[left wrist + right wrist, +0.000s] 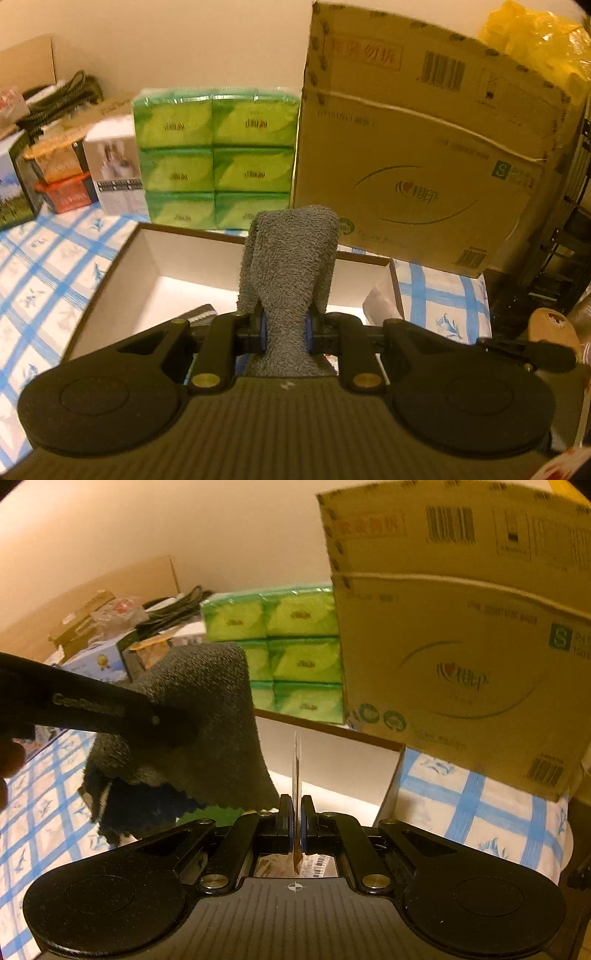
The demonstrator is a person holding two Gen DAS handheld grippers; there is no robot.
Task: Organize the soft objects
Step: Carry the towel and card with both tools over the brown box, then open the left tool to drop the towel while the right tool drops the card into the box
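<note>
Two tools are loaded over one shallow white box [110, 273] near the desk's [48, 266] back edge.

Left wrist view: my left tool [284, 328] pinches a grey terry towel [291, 258] bunched between its blue pads, its looped, nubby pile standing in a soft hump above the box's open top, I judge for dropping in. Green tissue packs [214, 155], glossy and squared, and a stiff cardboard carton [424, 166] stand behind.

Right wrist view: my right tool [296, 821] is pressed onto a thin flat packet [296, 764], held edge-on and upright over the box.
</note>
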